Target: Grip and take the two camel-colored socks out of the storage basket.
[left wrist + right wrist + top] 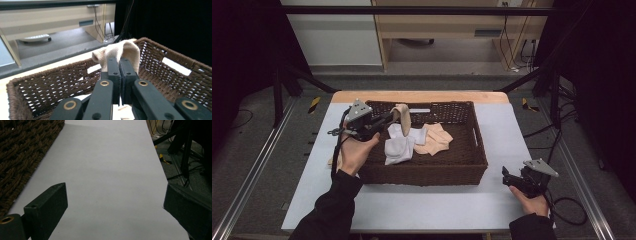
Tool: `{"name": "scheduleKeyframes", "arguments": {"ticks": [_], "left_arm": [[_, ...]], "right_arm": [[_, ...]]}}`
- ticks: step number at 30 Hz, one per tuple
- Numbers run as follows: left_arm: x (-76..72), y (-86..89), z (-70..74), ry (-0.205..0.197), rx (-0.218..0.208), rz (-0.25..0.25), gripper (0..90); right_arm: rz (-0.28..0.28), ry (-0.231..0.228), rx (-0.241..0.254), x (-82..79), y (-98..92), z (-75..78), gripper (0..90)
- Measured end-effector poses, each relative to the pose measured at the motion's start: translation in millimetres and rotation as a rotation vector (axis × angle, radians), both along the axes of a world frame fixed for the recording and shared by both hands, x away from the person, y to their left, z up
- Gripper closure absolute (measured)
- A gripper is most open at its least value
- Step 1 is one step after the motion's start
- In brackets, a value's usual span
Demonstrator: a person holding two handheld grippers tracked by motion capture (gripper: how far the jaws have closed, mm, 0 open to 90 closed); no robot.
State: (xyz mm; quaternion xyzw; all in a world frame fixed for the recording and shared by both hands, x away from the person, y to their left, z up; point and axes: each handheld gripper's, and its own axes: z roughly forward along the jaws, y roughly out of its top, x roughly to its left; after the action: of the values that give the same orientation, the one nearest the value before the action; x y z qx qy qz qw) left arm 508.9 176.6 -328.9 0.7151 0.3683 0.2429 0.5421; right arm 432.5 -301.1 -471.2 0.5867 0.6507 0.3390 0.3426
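Left gripper (388,119) jaws clamped on beige sock (120,53); sock folds over fingertips (113,65), hangs above wicker basket (472,170). White sock (399,147) and beige cloths (436,139) below, inside basket. Right gripper (506,176) jaws wide apart, nothing between, on white table (110,170) just beside basket.

The basket (472,145) is woven of rough dark brown wicker. The sock (120,52) is made of soft beige ribbed knit cloth. The table (110,170) is covered by a smooth, matt pale sheet, with a bare wood edge. The left gripper (119,65) is formed of matt black plastic with brass-coloured rivets.
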Motion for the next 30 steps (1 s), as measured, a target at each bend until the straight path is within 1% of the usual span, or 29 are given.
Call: {"name": "scheduleKeyframes", "arguments": {"ticks": [4,5,7,13,15,17,19,21,22,23,24,25,26,27,30], "left_arm": [[-7.4,9.4,4.7,-0.020,-0.009,0.011,87.8],[-7.4,9.4,4.7,-0.020,-0.009,0.011,87.8],[-12.2,19.3,8.1,-0.031,-0.029,0.020,87.7],[-24.0,40.8,13.5,-0.051,-0.056,0.050,87.8],[-25.3,43.0,13.9,-0.054,-0.058,0.052,87.7],[-30.4,51.0,15.2,-0.062,-0.076,0.061,87.7],[-31.9,53.6,15.7,-0.065,-0.081,0.061,87.7],[-36.7,62.1,17.4,-0.072,-0.092,0.068,87.7],[-36.7,62.1,17.4,-0.072,-0.092,0.068,87.7],[-40.2,69.2,18.2,-0.081,-0.107,0.074,87.7],[-41.9,72.8,18.2,-0.085,-0.108,0.079,87.7],[-41.9,72.8,18.2,-0.085,-0.108,0.079,87.7],[-44.8,80.2,17.7,-0.087,-0.109,0.090,87.7],[-44.8,80.2,17.7,-0.087,-0.109,0.090,87.7],[-49.6,94.3,15.1,-0.089,-0.107,0.114,87.7]], "right_arm": [[0.000,0.002,-0.003,0.2,0.0,-0.3,5.6],[0.001,0.002,-0.005,0.3,-0.1,-0.3,5.6],[0.000,0.000,-0.007,0.5,0.0,-0.4,5.6],[-0.002,0.002,-0.008,1.1,0.1,-0.9,5.6],[-0.003,0.003,-0.009,1.1,0.2,-0.9,5.6],[-0.003,0.003,-0.010,0.9,0.3,-0.9,5.6],[-0.003,0.003,-0.011,0.8,0.2,-0.9,5.6],[-0.005,0.005,-0.008,0.8,0.0,-0.9,5.6],[-0.005,0.005,-0.008,0.8,0.0,-0.9,5.6],[-0.004,0.005,-0.008,0.6,-0.1,-0.8,5.6],[-0.004,0.004,-0.008,0.5,0.0,-0.7,5.6],[-0.004,0.005,-0.004,0.3,0.1,-0.6,5.5],[-0.006,0.005,-0.004,0.3,0.0,-0.7,5.6],[-0.006,0.005,-0.004,0.3,0.0,-0.7,5.6],[-0.005,0.003,-0.006,0.4,-0.3,-0.7,5.6]]}}
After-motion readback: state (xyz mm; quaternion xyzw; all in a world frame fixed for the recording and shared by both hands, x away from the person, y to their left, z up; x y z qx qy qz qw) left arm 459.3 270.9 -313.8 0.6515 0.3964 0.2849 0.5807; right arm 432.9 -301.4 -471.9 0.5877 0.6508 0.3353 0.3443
